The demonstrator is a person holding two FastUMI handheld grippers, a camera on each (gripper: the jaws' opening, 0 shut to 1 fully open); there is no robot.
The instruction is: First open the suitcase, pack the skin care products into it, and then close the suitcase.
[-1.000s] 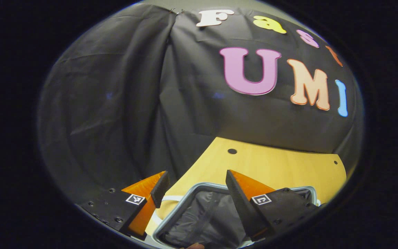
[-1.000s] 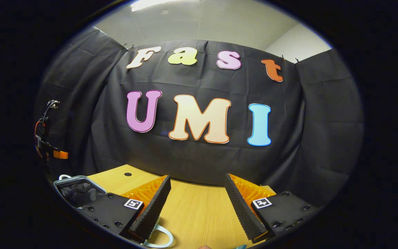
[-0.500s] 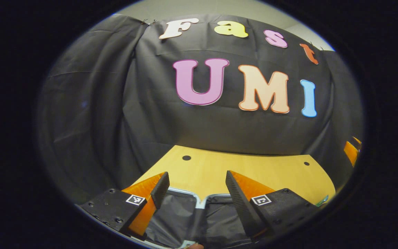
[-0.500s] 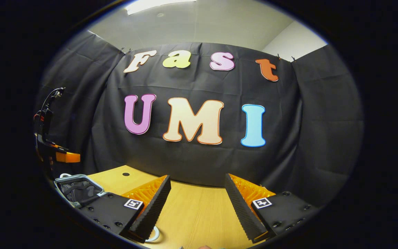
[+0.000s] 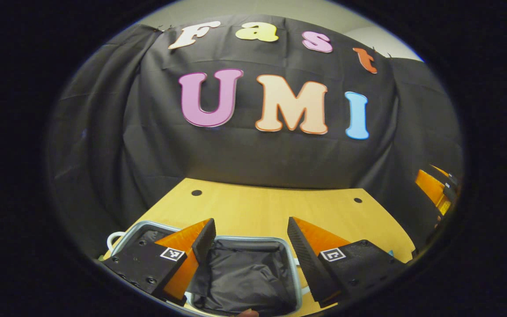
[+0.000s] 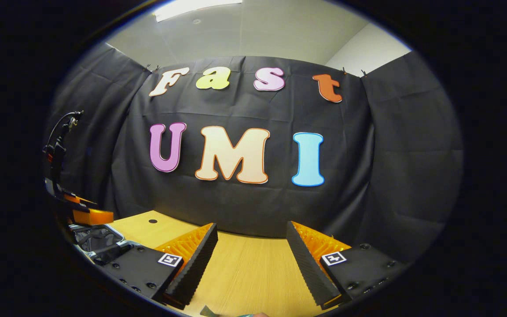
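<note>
Suitcase (image 5: 253, 273): lying open on the wooden worktop (image 5: 275, 209), grey-rimmed, black fabric lining showing, nothing visible lying inside. You are holding the left tool (image 5: 250, 240) just above it, fingers spread, gripping nothing. Bare worktop is stretching beyond toward the far edge. You are hovering the right tool (image 6: 250, 246) over bare wood, fingers spread, pinching nothing; the suitcase is sitting far left there.
</note>
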